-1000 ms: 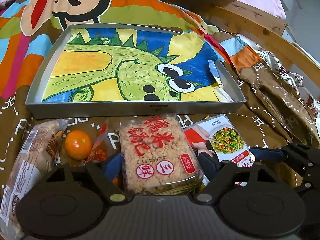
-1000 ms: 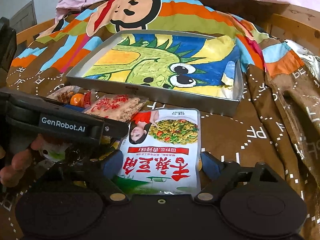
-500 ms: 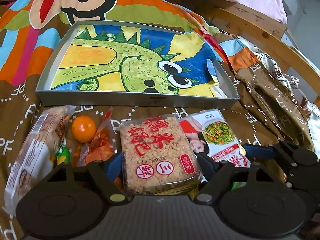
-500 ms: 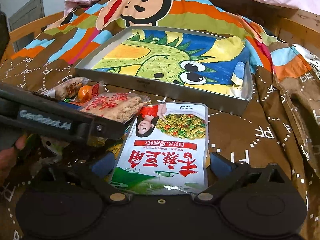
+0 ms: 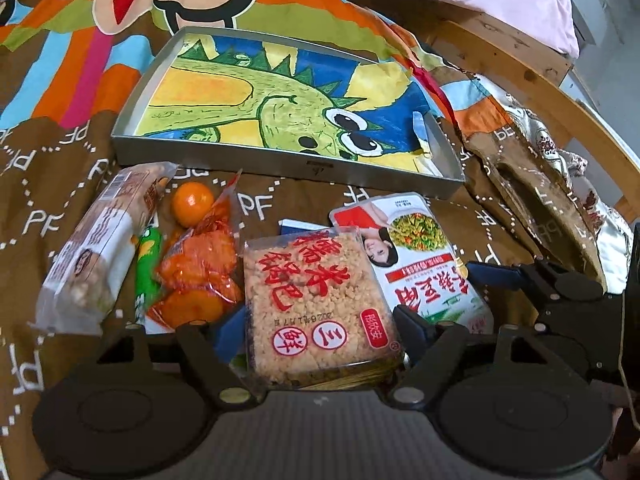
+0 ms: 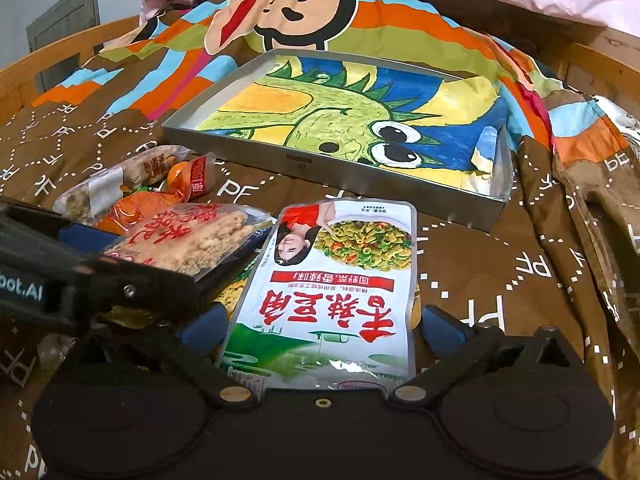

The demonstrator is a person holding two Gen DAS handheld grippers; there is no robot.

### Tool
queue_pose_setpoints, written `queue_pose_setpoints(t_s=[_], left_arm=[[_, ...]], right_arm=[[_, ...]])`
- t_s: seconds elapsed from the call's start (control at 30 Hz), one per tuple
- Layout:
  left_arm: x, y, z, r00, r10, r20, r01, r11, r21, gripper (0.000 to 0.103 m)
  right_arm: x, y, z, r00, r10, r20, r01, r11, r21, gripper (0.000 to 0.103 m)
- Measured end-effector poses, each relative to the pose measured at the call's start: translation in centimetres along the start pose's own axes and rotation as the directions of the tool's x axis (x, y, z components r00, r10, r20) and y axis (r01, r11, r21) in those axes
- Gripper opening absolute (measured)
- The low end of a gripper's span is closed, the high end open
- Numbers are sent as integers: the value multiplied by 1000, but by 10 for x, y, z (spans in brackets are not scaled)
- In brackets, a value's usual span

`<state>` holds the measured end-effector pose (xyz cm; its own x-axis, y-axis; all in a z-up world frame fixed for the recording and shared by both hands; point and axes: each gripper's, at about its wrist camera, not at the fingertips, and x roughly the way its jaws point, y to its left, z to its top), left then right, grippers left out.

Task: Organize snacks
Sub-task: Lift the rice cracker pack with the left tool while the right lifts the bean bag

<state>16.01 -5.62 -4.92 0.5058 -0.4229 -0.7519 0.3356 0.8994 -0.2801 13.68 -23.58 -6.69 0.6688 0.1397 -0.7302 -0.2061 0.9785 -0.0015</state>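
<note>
Big brown patterned bedspread (image 5: 48, 184) with a cartoon monkey print fills the scene, and on it sits the shallow grey metal tray (image 5: 280, 166) lined with a green dinosaur drawing, nothing inside it. Just in front of the tray lies the snack pile. The white pouch with red lettering and a noodle photo (image 6: 332, 280) lies flat between the right gripper (image 6: 320, 330) jaws, which stand wide and clear of its edges. The left gripper (image 5: 320, 326) clamps the clear pack of golden puffed-rice cake (image 5: 316, 300), raised at an angle. Further left: a long beige wrapped bar (image 5: 100, 244), an orange crinkly bag (image 5: 200, 268), a small round orange fruit (image 5: 192, 204).
</note>
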Motion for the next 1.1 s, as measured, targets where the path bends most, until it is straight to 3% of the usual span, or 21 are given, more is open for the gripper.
queue_pose_setpoints(t_s=[0.53, 0.83, 0.97, 1.1], left_arm=[[2, 2, -6, 1000, 16, 0, -16, 1000, -18, 79], [-4, 0, -9, 1000, 22, -7, -22, 1000, -9, 78], [-10, 0, -14, 1000, 25, -8, -26, 999, -19, 77], [-15, 1, -19, 1000, 20, 12, -20, 999, -33, 77]], right_arm=[[0, 1, 0, 1000, -15, 8, 15, 1000, -7, 100], [-10, -9, -2, 999, -47, 13, 47, 998, 52, 84], [-15, -14, -5, 999, -47, 7, 46, 996, 79, 85], [-14, -14, -5, 999, -27, 16, 26, 996, 86, 96]])
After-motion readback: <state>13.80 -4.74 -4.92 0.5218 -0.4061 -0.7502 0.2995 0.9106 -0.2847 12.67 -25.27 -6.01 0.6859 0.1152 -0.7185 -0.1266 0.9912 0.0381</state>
